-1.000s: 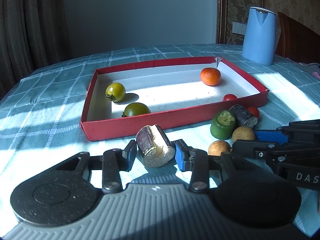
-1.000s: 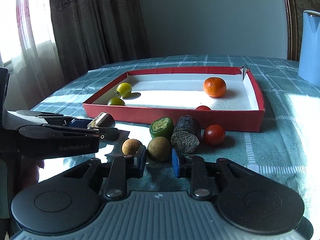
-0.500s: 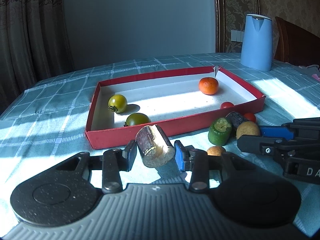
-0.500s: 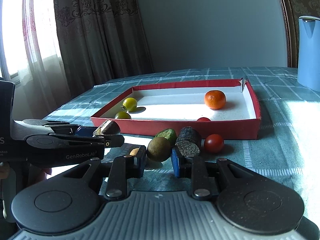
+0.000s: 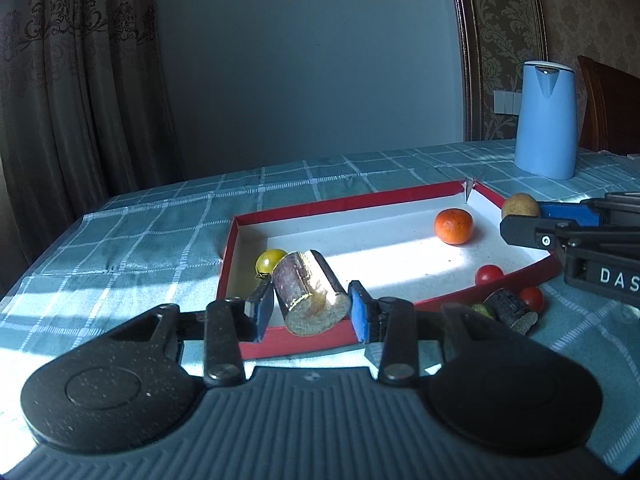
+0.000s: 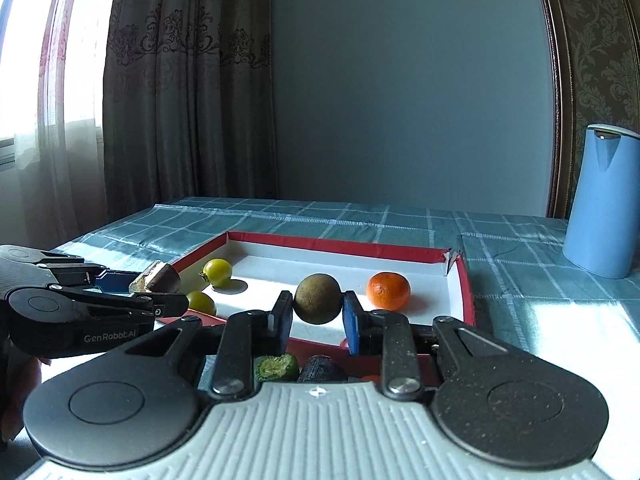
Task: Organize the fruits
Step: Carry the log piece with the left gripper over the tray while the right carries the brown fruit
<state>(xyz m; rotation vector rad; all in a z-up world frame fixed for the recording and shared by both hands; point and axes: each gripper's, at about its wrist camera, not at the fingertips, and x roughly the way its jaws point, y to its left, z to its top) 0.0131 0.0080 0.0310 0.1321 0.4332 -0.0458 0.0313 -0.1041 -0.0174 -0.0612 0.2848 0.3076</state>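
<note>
My left gripper [image 5: 310, 312] is shut on a short brown cut cane piece [image 5: 310, 300] and holds it above the near edge of the red tray [image 5: 400, 196]. My right gripper [image 6: 316, 314] is shut on a round brown fruit [image 6: 317, 298], lifted over the tray's front wall [image 6: 316, 350]. In the tray lie an orange mandarin [image 5: 453, 226], a yellow-green tomato [image 5: 267, 261], a second green tomato [image 6: 202, 302] and a red cherry tomato [image 5: 489, 274].
On the checked cloth in front of the tray lie a green cut piece [image 6: 276, 367], a dark cane piece [image 5: 512, 312] and a red tomato [image 5: 531, 298]. A blue kettle [image 5: 546, 120] stands at the back right. Curtains hang behind.
Both grippers have risen from the table with their fruits. The right gripper closed on the round brown fruit and lifted it over the tray's front edge.
</note>
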